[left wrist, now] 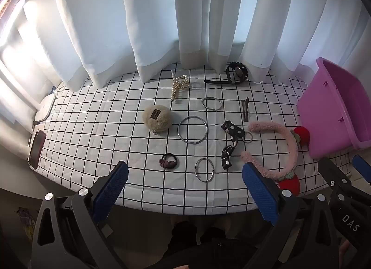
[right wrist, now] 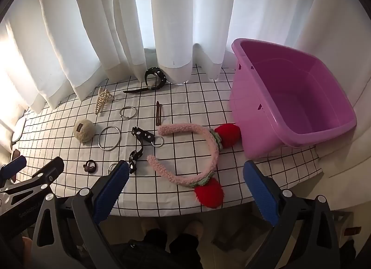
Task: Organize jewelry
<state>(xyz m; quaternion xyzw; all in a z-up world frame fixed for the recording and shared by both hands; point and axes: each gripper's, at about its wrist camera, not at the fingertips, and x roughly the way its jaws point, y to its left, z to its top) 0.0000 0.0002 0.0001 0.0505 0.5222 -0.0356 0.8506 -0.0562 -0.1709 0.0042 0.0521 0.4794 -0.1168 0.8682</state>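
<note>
1. Left tool [left wrist: 185, 190]: spread wide, empty, above the desk [left wrist: 92, 129] edge.
2. Right tool [right wrist: 185, 190]: spread wide, empty.
3. Jewelry scattered on desk: headband [right wrist: 204, 153], bangle [left wrist: 193, 130], beside empty pink tub [right wrist: 289, 106].

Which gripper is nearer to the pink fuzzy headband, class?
The right gripper: it hovers open with the pink fuzzy headband lying just ahead between its fingers. The left gripper, also open, hangs farther left, over the small bangle, headband off to its right.
</note>
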